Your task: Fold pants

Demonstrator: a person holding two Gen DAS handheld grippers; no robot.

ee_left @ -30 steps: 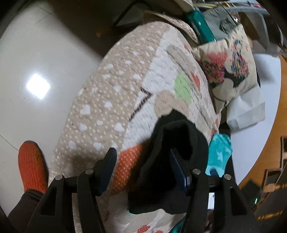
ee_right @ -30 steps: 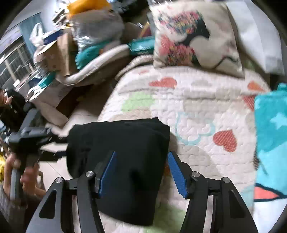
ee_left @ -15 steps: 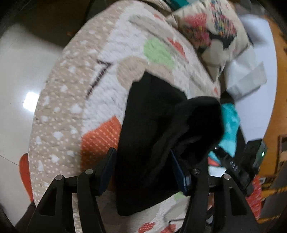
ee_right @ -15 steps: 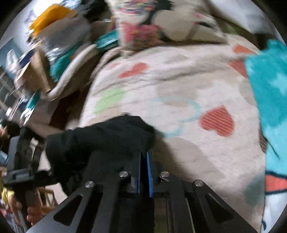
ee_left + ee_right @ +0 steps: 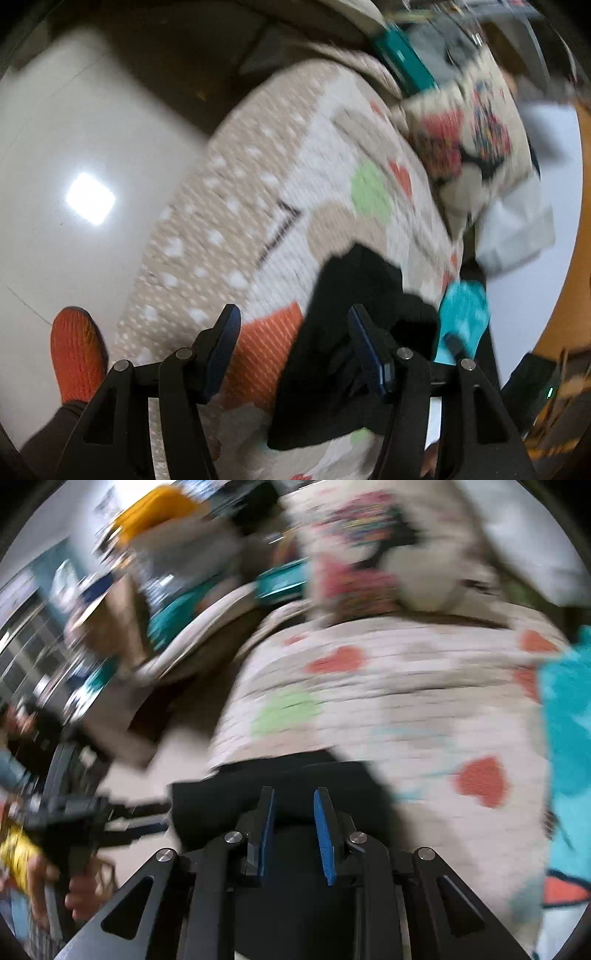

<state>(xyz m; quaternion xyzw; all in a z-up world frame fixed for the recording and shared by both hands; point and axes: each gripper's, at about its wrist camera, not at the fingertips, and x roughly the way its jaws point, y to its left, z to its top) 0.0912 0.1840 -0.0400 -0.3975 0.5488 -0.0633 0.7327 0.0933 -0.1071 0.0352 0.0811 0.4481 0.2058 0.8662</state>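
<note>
The left gripper (image 5: pixel 293 314) is seen with its blue-padded jaws standing apart and nothing pressed between them; only quilt is framed in the gap, while the right-hand finger (image 5: pixel 364 332) overlaps the near edge of the black pants (image 5: pixel 354 295) without a grip being shown. The right gripper (image 5: pixel 293 805) is seen with its jaws narrowly parted and opening; black cloth lies below and behind the gap, and the pads do not appear to press on it, though blur leaves this uncertain.

The pants are laid as a compact folded bundle on the quilt (image 5: pixel 258 192), close to its near edge, directly under both grippers. In the right wrist view the left gripper (image 5: pixel 136 819) is seen from the side at the left edge of the bundle, held by a hand (image 5: pixel 83 890).

The quilt is patterned with red, orange and green hearts on white, with a beige spotted border. A printed cushion (image 5: pixel 476 136) rests at the far end of the quilt, and a turquoise blanket (image 5: pixel 565 746) lies along its right side. A glossy pale floor (image 5: pixel 74 147) is seen to the left, where a foot in an orange sock (image 5: pixel 75 354) stands. Blurred clutter is piled beyond the bed.
</note>
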